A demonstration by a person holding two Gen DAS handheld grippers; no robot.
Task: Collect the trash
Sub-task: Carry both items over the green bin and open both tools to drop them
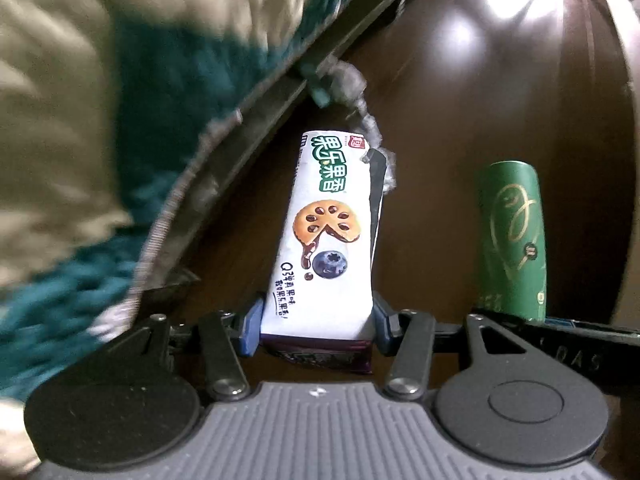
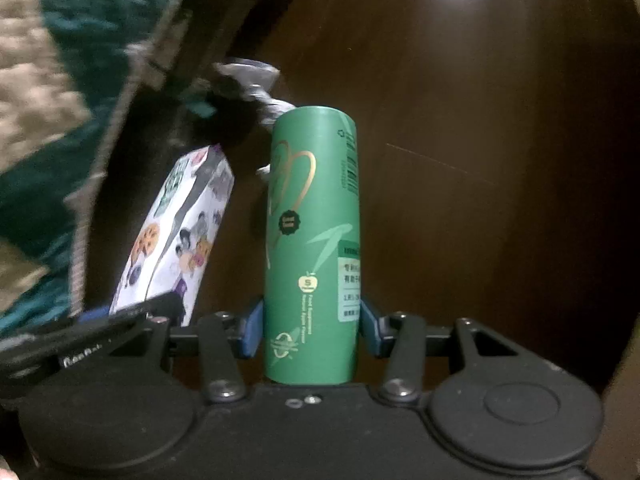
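Note:
My left gripper [image 1: 318,322] is shut on a white biscuit box [image 1: 332,236] with a blueberry picture, held out over the dark wooden floor. My right gripper [image 2: 310,330] is shut on a green cardboard tube [image 2: 312,248] with gold lines. The tube also shows at the right of the left wrist view [image 1: 512,240], and the box at the left of the right wrist view [image 2: 176,236]. A crumpled clear wrapper [image 1: 352,92] lies on the floor beyond the box, by the rug's edge; it also shows in the right wrist view [image 2: 256,80].
A shaggy beige and teal rug [image 1: 100,120] fills the left, its edge lifted or seen from the side. The brown wooden floor [image 2: 480,160] spreads to the right. A pale curved edge [image 1: 628,60] runs along the far right.

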